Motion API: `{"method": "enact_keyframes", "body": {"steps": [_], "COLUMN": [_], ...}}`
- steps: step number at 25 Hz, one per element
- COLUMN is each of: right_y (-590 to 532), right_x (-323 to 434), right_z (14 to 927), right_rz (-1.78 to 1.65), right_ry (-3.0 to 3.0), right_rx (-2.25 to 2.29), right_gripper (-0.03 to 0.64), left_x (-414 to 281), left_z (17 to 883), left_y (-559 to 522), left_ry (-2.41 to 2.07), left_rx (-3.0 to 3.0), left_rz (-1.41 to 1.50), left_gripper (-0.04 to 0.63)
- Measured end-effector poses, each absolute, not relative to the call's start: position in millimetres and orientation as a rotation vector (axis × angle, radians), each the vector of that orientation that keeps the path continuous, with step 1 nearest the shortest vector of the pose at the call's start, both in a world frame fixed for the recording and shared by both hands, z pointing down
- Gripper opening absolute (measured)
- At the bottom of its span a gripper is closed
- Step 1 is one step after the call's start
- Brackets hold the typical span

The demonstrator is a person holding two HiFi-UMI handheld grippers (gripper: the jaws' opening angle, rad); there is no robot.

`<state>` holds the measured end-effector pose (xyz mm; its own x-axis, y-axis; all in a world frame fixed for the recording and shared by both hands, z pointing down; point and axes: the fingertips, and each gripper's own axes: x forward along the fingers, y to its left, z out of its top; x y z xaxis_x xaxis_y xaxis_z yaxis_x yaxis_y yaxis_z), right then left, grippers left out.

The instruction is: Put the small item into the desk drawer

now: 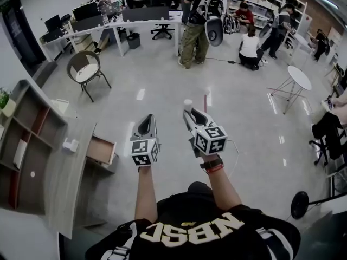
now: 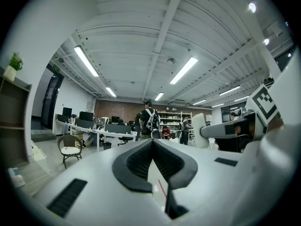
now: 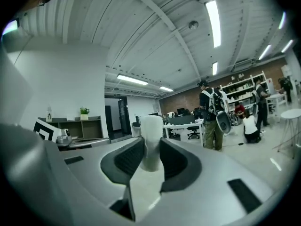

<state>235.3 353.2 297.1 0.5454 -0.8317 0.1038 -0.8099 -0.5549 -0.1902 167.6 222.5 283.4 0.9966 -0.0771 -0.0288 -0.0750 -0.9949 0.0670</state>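
A small white item [image 3: 151, 140] is held between the fingers of the right gripper [image 1: 188, 114]. It is shaped like a short round tube and it stands upright. The dark pads [image 3: 123, 161] are pressed on its two sides. Its top is seen poking up above the fingertips. The right gripper is held out in front of the person, over the shiny floor [image 1: 238, 118].

The fingers of the left gripper [image 1: 148, 118] are closed tight together. Their tips are touching, and nothing is caught between them. This gripper is held just beside the right one, but the two are not touching.

The desk drawer [image 1: 101, 150] is seen pulled open. It is off to the left of the left gripper's fingers, well apart from them. The item is farther still from the drawer, past both sets of fingers.

The drawer sticks out of a grey desk [image 1: 70, 188]. A small white thing [image 1: 70, 144] is set on the desk top near the drawer. A chair [image 1: 85, 72] is seen far ahead of the left fingers. A round white table [image 1: 299, 79] is seen far off to the right of the right fingers.
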Motion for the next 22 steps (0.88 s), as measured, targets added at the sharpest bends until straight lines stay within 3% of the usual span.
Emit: {"method": "enact_keyframes", "body": {"steps": [9, 22], "right_y": [282.0, 95.5], "right_x": [231.2, 261.3], "right_z": [311.6, 321.1], "right_rz": [-0.370, -0.452], "right_ry": [1.574, 1.991], "right_rx": [-2.567, -2.255], "right_gripper": [0.118, 0.118], "left_x": [151.5, 156.6], "left_z": [297.2, 305.6], "left_y": [171.5, 28.0], "left_ry": [-0.266, -0.751], "left_rx": [3.040, 2.953], "left_rz": [-0.030, -0.025], "left_gripper": [0.015, 0.017]}}
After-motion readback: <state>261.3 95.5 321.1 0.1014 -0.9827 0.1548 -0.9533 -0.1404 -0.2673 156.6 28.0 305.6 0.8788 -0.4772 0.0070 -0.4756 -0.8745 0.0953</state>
